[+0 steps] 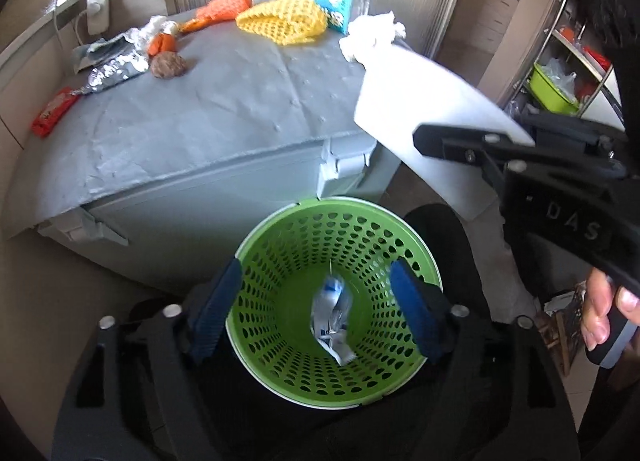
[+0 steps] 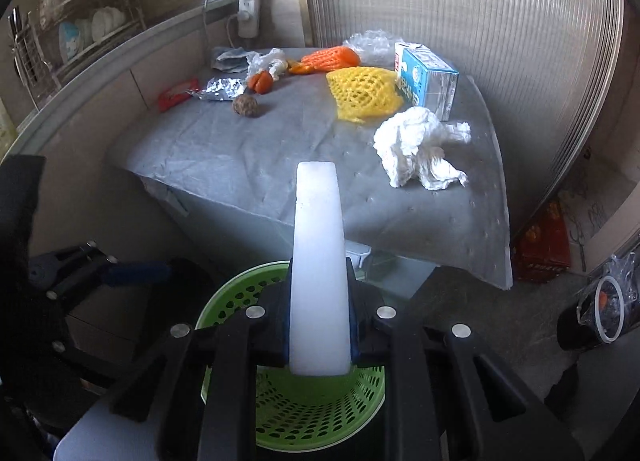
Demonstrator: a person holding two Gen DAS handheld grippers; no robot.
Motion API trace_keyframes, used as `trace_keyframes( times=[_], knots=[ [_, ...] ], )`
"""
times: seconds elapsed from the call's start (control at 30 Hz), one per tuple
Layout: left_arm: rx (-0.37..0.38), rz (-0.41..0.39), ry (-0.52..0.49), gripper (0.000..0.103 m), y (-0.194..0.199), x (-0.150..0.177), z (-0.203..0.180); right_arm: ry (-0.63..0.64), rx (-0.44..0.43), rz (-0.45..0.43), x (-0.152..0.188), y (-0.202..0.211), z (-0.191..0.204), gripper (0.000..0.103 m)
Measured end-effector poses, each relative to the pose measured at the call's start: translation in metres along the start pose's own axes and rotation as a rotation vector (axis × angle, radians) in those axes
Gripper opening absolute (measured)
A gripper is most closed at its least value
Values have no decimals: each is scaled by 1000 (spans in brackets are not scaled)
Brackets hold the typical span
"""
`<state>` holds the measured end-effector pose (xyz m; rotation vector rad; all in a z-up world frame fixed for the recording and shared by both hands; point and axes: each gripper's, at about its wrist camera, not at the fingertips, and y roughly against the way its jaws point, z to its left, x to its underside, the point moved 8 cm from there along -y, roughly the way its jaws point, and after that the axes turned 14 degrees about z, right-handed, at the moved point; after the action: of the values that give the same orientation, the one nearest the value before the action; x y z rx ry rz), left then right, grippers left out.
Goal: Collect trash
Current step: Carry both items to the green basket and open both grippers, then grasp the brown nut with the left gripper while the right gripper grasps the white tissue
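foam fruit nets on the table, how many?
2. The yellow net lies beside the milk carton; the orange net lies behind it, nearer the wall. Others could be hidden under the far clutter.

2 foam nets (image 2: 362, 95) (1 yellow, 1 orange (image 2: 330, 58)), 1 carton (image 2: 426, 81), approx. 3 wrappers (image 2: 222, 89).

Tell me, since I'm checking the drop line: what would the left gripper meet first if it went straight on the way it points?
Probably the crumpled wrapper lying inside the green basket. The open left gripper points down into the basket's mouth, though depth is hard to judge.
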<state>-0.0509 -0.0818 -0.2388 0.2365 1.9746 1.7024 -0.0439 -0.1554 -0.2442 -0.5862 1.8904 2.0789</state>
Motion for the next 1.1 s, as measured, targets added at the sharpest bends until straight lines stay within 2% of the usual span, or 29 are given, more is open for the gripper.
trace_keyframes(
  times=[0.1,0.23,0.37,0.43,0.5,0.7,0.9,1.1],
  knots=[
    [-13,-17,35,81,7,-2,10,-3,-3,3,2,-1,-2,21],
    [-26,-58,90,84,25,-10,37,13,-34,3,7,2,0,21],
    [-50,-121,149,88,46,-19,63,90,-91,34,23,1,14,22],
    [-61,-147,184,90,54,-22,73,131,-89,63,33,-4,21,38],
    [-54,-161,209,90,57,-28,82,153,-73,76,41,-8,26,80],
    [-43,-159,248,90,53,-45,95,146,-73,8,30,0,25,101],
    [-83,-187,237,91,45,-78,100,18,24,-80,-17,8,-14,101],
    [-74,-227,257,91,35,-125,106,-162,59,-118,-60,4,-67,101]
  ],
)
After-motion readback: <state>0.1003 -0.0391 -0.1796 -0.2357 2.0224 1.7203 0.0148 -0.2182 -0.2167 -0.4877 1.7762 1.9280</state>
